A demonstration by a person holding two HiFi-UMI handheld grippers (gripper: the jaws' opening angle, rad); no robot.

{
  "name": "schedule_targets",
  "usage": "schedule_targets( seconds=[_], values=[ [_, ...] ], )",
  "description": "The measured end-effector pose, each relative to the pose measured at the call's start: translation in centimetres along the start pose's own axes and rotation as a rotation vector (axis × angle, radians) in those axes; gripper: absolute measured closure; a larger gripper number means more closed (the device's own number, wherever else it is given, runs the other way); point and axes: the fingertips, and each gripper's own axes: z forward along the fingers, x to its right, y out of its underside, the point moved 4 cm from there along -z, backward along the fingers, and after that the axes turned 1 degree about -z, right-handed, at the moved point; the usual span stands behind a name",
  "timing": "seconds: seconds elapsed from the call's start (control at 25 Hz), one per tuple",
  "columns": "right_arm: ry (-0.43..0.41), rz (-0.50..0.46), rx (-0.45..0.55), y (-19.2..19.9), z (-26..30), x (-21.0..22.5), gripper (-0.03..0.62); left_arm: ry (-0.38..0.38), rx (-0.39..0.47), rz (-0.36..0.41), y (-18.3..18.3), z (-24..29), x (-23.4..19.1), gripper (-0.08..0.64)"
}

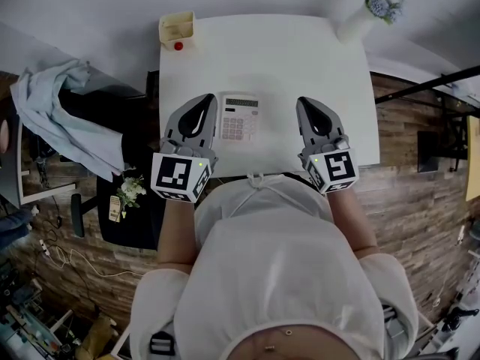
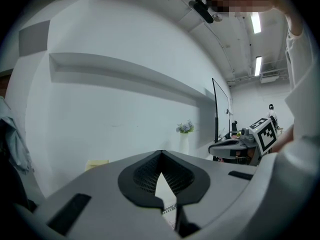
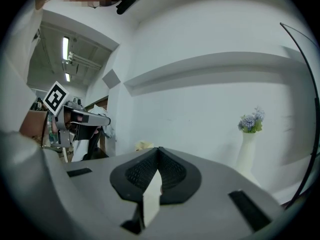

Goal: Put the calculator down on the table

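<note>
The left tongs [image 1: 201, 111] hover just left of the calculator [image 1: 241, 117]. They are pressed together with nothing between them, and their own view shows the tips meeting with no object there. The calculator lies flat and face up on the white worktop [image 1: 292, 58], and neither tool touches it. Just right of the calculator, the right tongs [image 1: 313, 115] are likewise pressed together and empty. By my reading the placing is done, and nothing seems left except drawing both hands clear of the calculator.
</note>
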Motion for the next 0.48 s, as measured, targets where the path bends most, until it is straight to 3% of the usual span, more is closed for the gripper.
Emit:
schedule_targets(
  seconds=[0.48],
  values=[
    [-0.004,0.012,0.011,-0.38,0.91,-0.11,0.591,-0.017,-0.003,-0.02,0.19,0.28,-0.8,0.541]
  ],
)
